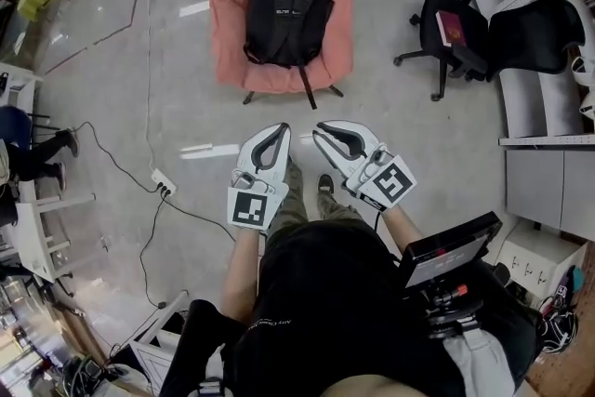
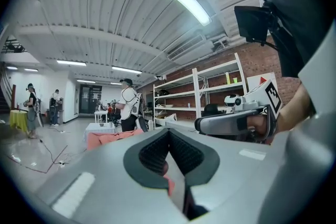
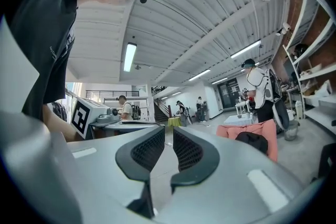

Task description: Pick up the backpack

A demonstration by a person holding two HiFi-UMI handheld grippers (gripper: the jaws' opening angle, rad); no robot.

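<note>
A black backpack lies with its back panel and straps facing up on a salmon-pink cushioned chair at the top middle of the head view. Both grippers are held side by side in front of the person, well short of the chair. My left gripper is shut with nothing in it; its pads meet in the left gripper view. My right gripper stands slightly open, a narrow empty gap between its pads. The right gripper view shows the backpack ahead to the right.
A black office chair with a red book on its seat stands right of the pink chair. White shelving runs along the right. Cables and a power strip lie on the floor at left. A person stands farther off.
</note>
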